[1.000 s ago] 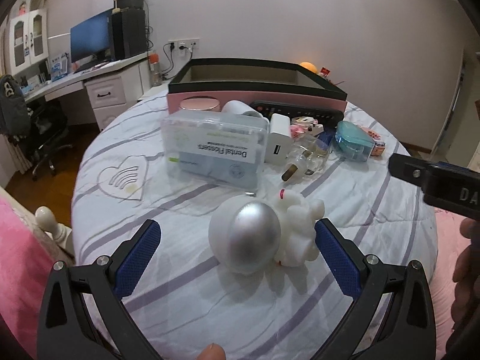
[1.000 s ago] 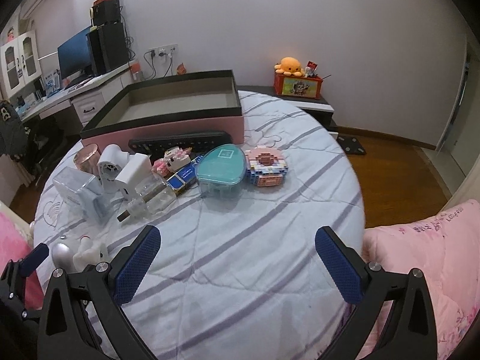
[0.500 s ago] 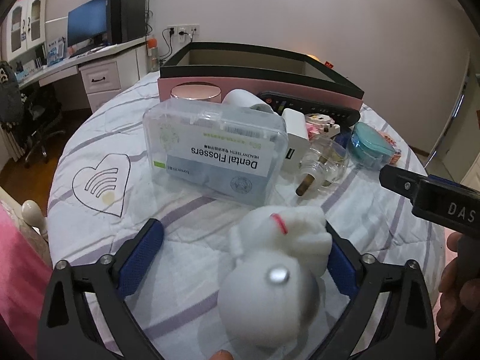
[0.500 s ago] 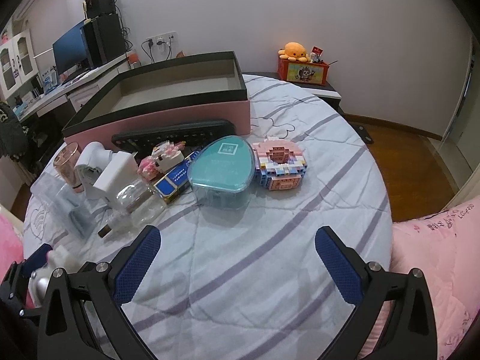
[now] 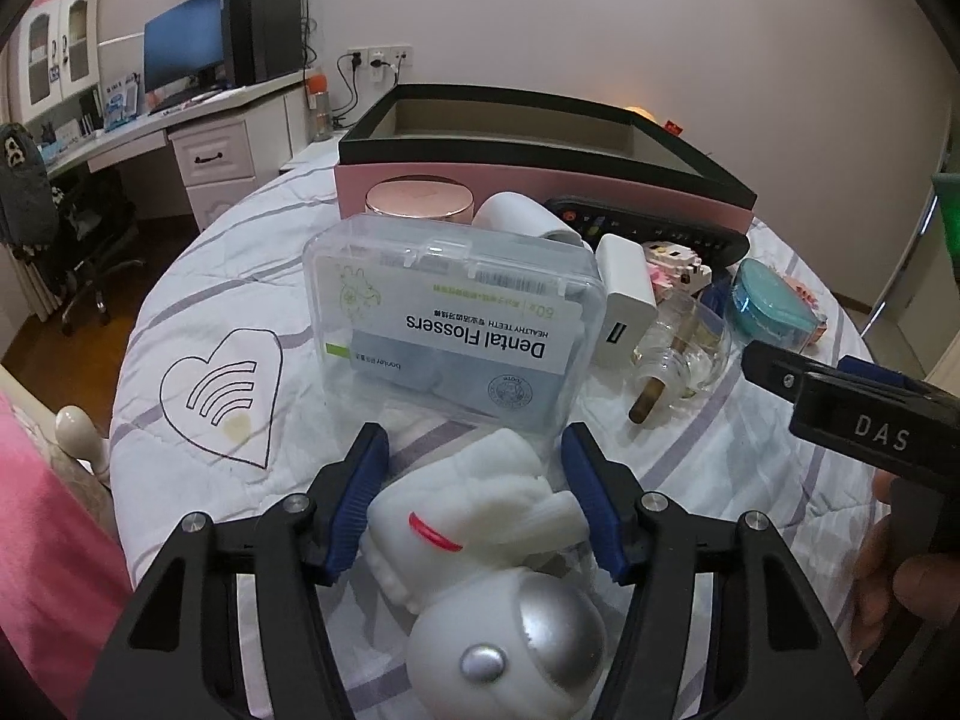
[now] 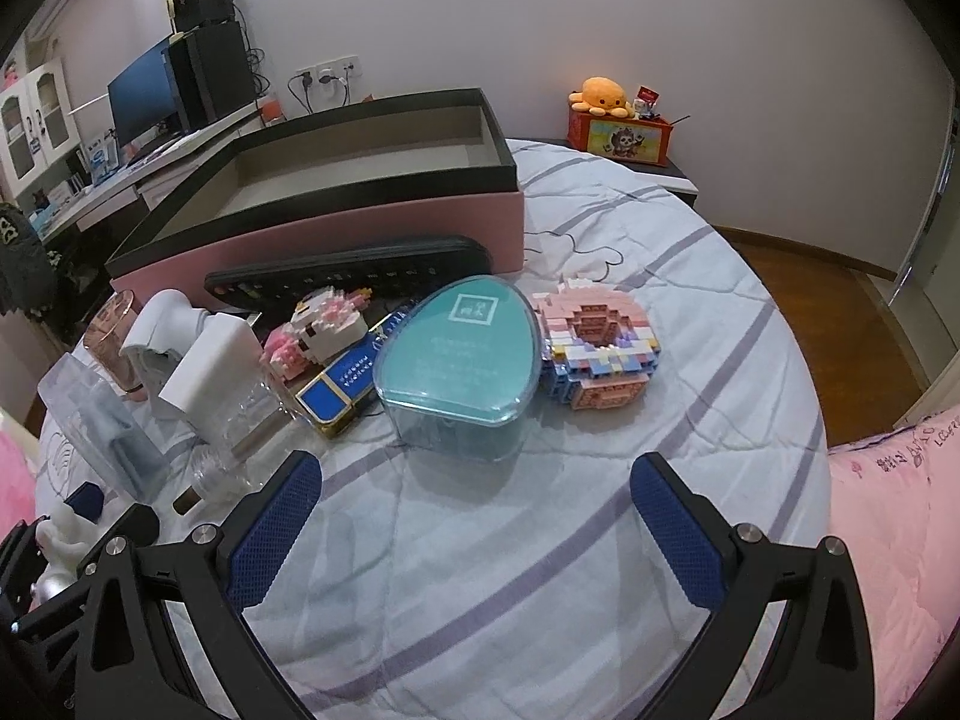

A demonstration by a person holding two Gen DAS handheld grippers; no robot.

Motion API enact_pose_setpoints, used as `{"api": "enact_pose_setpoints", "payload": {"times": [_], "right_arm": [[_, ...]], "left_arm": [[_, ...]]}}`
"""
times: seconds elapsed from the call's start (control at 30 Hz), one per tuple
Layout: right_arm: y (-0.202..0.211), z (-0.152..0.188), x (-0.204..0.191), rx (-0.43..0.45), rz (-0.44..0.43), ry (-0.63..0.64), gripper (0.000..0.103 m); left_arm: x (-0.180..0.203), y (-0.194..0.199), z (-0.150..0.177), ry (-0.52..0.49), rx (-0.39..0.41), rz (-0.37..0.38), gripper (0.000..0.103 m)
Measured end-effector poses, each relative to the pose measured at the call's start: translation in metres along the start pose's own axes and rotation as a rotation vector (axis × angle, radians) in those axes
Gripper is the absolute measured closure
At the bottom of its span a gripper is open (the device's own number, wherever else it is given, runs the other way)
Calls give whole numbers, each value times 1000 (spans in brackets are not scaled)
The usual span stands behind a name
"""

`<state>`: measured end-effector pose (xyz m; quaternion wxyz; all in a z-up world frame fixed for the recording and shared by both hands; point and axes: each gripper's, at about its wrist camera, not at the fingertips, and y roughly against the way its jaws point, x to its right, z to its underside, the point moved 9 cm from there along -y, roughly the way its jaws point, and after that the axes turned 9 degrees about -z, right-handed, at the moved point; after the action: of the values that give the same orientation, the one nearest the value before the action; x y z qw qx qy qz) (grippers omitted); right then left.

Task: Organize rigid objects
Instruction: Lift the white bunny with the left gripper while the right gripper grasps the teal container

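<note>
- Striped white bedding (image 6: 480,570) covered the round bed where everything lay, in a bedroom with a desk and monitor (image 5: 180,54) off to the left.
- Nearest in the left wrist view, the left gripper (image 5: 477,498) had its blue pads against both sides of a white astronaut figure (image 5: 480,540), pinching its body; the silver-visored helmet pointed back toward the camera.
- The right gripper (image 6: 474,522) hung above bare bedding with its fingers spread wide and nothing between them.
- Just beyond the astronaut sat a clear dental flossers box (image 5: 456,324), label upside down.
- Beside that box lay a white charger (image 5: 624,300) and a clear glass bottle (image 5: 678,354) on its side.
- Ahead of the right gripper stood a teal-lidded case (image 6: 456,360), with a pastel brick donut (image 6: 594,348) touching its right side and a blue-and-gold box (image 6: 348,384) at its left.
- Farther back, a black remote (image 6: 348,270) rested against the front wall of the pink storage box (image 6: 372,234), which was open at the top with a dark rim.
- An orange plush (image 6: 600,93) sat on a stand by the far wall.
</note>
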<state>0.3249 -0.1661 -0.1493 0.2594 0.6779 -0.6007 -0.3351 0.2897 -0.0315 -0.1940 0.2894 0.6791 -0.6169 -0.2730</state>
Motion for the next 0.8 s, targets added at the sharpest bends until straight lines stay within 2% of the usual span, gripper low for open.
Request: {"api": "enact_pose_setpoints", "payload": {"times": [0.2,0.37,0.53,0.63,0.7,0.77,0.8], "right_arm": [[-4,-4,-2,4,-10,6,2],[-12,-8,-5,-9,-28,13,20],[-13,-22,-3,25,-27,1,23],[-28,-27,-1,-1,-30,-4,25],[-31,-31,1,13,-61,-30,32],[-32,-36,3,28,-58,-35,44],[-33,-37,5,29,-59,-38,44]], "left_arm": [[-7,7,-10,0,2,-14,42],[-9,8,-17,1,4,-8,42],[-11,10,-20,4,10,0,42],[-11,8,-20,4,10,5,42],[-10,7,-20,4,6,8,42],[-10,5,-21,6,3,11,42],[-10,5,-21,7,3,12,42]]}}
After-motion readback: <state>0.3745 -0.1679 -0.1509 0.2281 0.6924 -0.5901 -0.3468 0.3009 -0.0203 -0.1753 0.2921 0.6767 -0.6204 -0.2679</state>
